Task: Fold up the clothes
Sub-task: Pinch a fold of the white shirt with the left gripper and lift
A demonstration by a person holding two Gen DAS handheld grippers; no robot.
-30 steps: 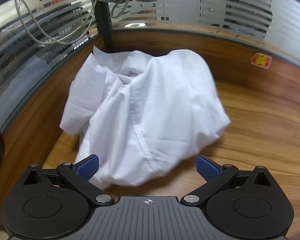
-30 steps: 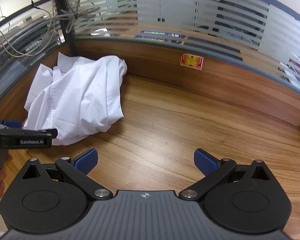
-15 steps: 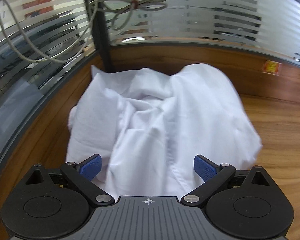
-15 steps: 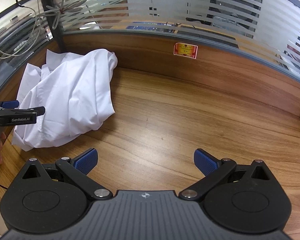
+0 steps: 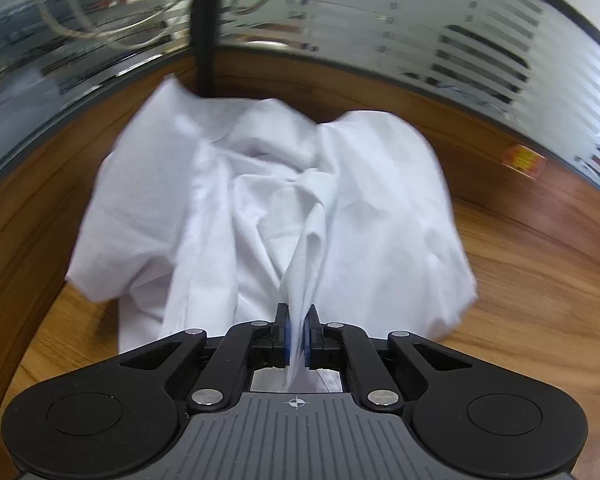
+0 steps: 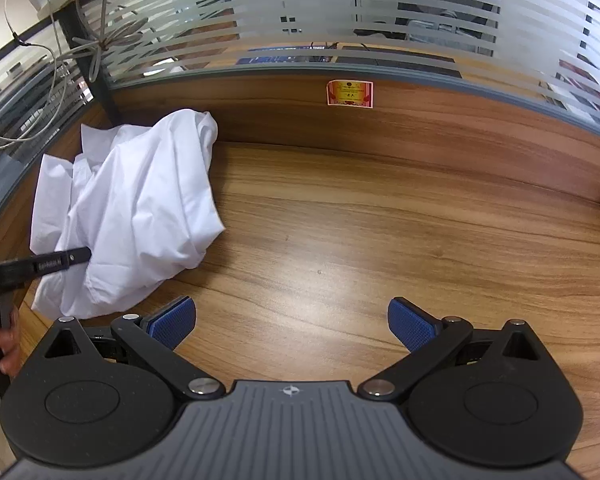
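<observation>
One white garment (image 5: 260, 208), crumpled in a heap in the far left corner of the wooden table (image 6: 380, 232), against the low wooden back panel and just in front of the dark post (image 5: 206, 28) between the striped glass screens. Two grippers. Left gripper (image 5: 296, 334): blue pads pressed together on a raised fold of the white cloth, a ridge of fabric running up from the heap into the pinch; seen from the right wrist as a black finger (image 6: 60, 260) reaching into the near left side of the heap, with part of a hand (image 6: 4, 344) on its handle at the left table edge. Right gripper (image 6: 292, 322): blue pads spread wide apart, nothing between them, hovering over bare wood near the front edge, well apart from the garment. One red and yellow sticker (image 6: 350, 93) on the back panel, right of the heap. One tangle of grey cables (image 6: 84, 40) hanging by the post.

Against half a second earlier: left pads wide apart then, either side of the near hem; now clamped on the cloth, fabric drawn up into a peak. Left view blurred with motion. Right gripper's spread unchanged, its view of the table slightly shifted, the sticker further left.
</observation>
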